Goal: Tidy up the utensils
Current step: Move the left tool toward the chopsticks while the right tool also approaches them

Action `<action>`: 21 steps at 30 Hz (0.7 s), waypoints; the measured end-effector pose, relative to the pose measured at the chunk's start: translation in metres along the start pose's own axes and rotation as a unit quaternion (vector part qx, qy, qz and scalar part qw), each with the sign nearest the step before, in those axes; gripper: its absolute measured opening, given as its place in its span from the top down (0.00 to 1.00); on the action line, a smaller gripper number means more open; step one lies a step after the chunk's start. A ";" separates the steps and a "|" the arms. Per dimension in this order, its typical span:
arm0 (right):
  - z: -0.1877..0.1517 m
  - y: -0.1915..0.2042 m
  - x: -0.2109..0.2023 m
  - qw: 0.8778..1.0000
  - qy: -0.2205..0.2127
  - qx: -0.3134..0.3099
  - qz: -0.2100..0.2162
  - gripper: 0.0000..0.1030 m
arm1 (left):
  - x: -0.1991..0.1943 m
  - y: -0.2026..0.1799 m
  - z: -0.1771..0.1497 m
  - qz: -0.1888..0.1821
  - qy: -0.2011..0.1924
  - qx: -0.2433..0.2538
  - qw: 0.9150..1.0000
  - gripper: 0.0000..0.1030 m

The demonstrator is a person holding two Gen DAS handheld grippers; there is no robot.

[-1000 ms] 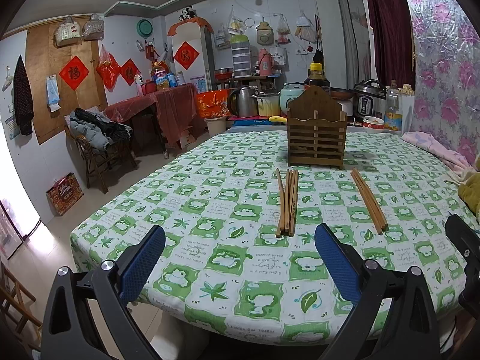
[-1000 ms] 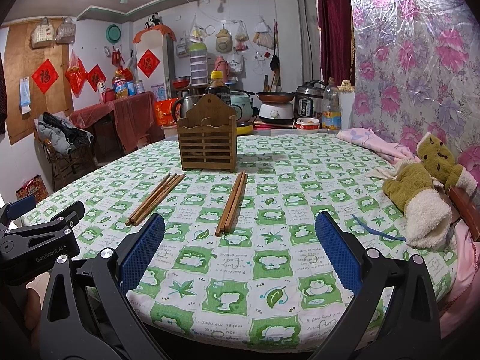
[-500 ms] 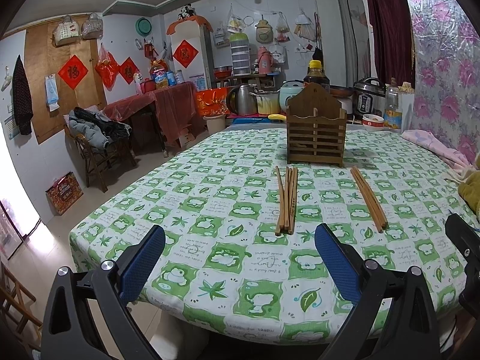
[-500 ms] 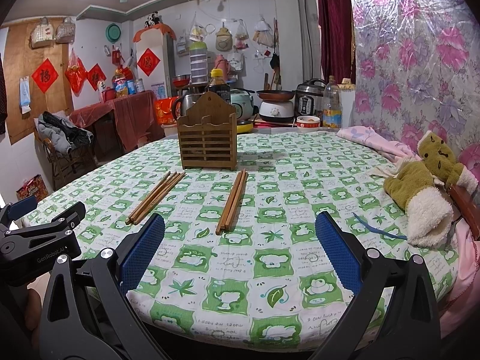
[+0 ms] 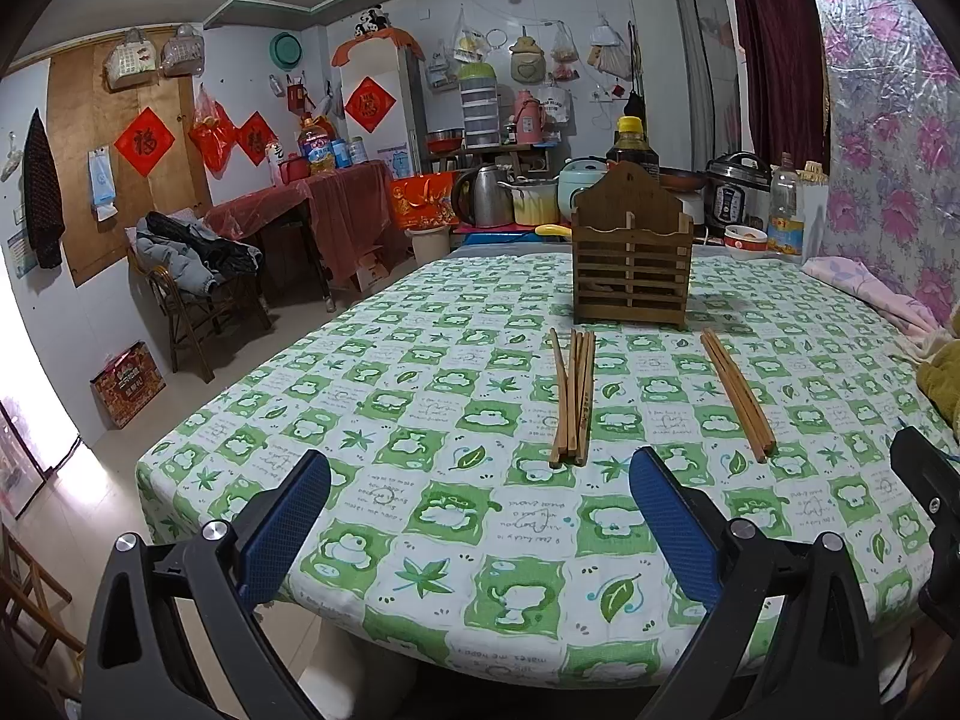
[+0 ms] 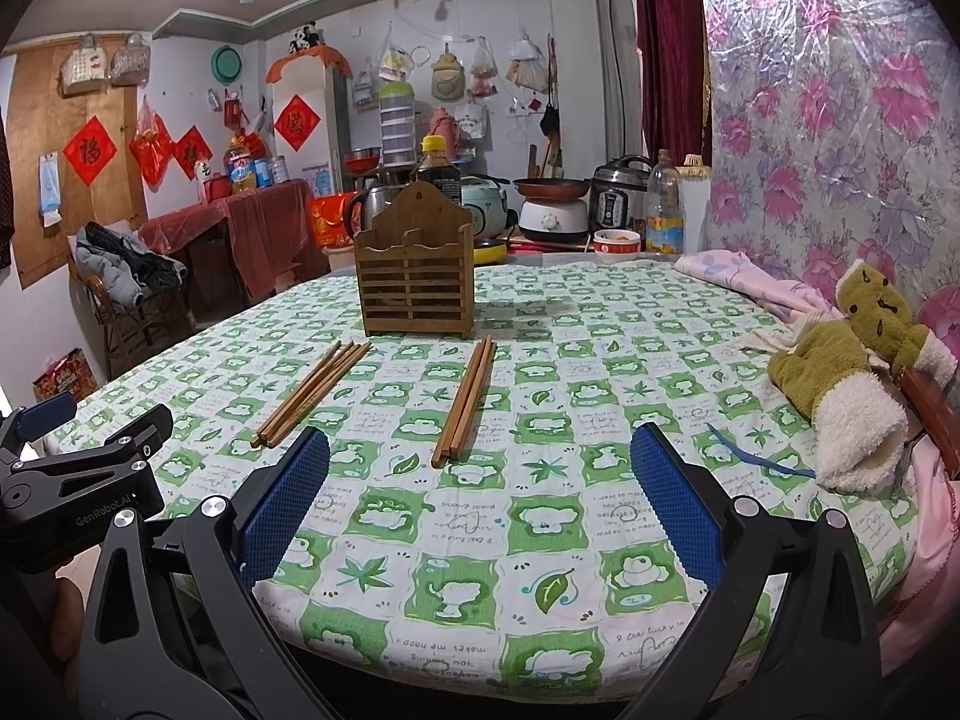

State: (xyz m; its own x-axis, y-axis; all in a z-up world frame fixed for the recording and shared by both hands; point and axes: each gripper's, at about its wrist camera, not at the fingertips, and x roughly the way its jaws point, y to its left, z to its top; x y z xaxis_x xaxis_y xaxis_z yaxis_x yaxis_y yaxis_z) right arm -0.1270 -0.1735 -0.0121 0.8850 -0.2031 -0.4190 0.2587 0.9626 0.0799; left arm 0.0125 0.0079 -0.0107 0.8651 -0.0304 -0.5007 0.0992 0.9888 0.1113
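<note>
Two bundles of wooden chopsticks lie on the green-and-white tablecloth in front of an upright slatted wooden utensil holder (image 5: 630, 264). In the left wrist view the left bundle (image 5: 573, 396) lies ahead of my open left gripper (image 5: 480, 510), and the right bundle (image 5: 737, 393) lies off to its right. In the right wrist view the holder (image 6: 414, 276) stands behind the left bundle (image 6: 315, 393) and the right bundle (image 6: 467, 399). My right gripper (image 6: 480, 492) is open and empty, just short of the right bundle.
A green plush toy (image 6: 852, 384) and pink cloth (image 6: 756, 288) lie at the table's right edge, by a blue strip (image 6: 756, 459). Cookers, a kettle and bottles stand on a counter (image 6: 558, 216) behind the table. A chair with clothes (image 5: 192, 276) is left.
Both grippers have edged slightly forward over the table's near edge. Jaws stay open; the chopsticks and holder have not moved.
</note>
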 end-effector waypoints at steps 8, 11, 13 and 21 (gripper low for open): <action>-0.001 0.001 -0.001 1.000 0.001 0.001 0.000 0.06 | 0.000 0.000 0.000 0.000 0.001 0.000 1.000 0.05; 0.000 0.001 -0.001 1.000 0.002 0.000 0.000 0.06 | 0.000 0.001 0.000 -0.001 0.005 0.000 1.000 0.05; 0.000 0.000 0.000 1.000 0.003 0.003 0.004 0.06 | 0.003 0.003 -0.001 -0.002 0.012 -0.001 1.000 0.05; 0.015 -0.025 0.023 0.999 0.003 -0.008 -0.042 0.06 | 0.057 0.044 0.005 -0.003 0.112 -0.025 0.993 0.05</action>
State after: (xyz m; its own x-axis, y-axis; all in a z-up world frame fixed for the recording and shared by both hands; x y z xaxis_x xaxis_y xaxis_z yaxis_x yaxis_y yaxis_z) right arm -0.1076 -0.2052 -0.0098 0.8578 -0.2818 -0.4299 0.3252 0.9452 0.0295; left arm 0.0686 0.0494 -0.0299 0.7327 -0.0086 -0.6805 0.0739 0.9950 0.0671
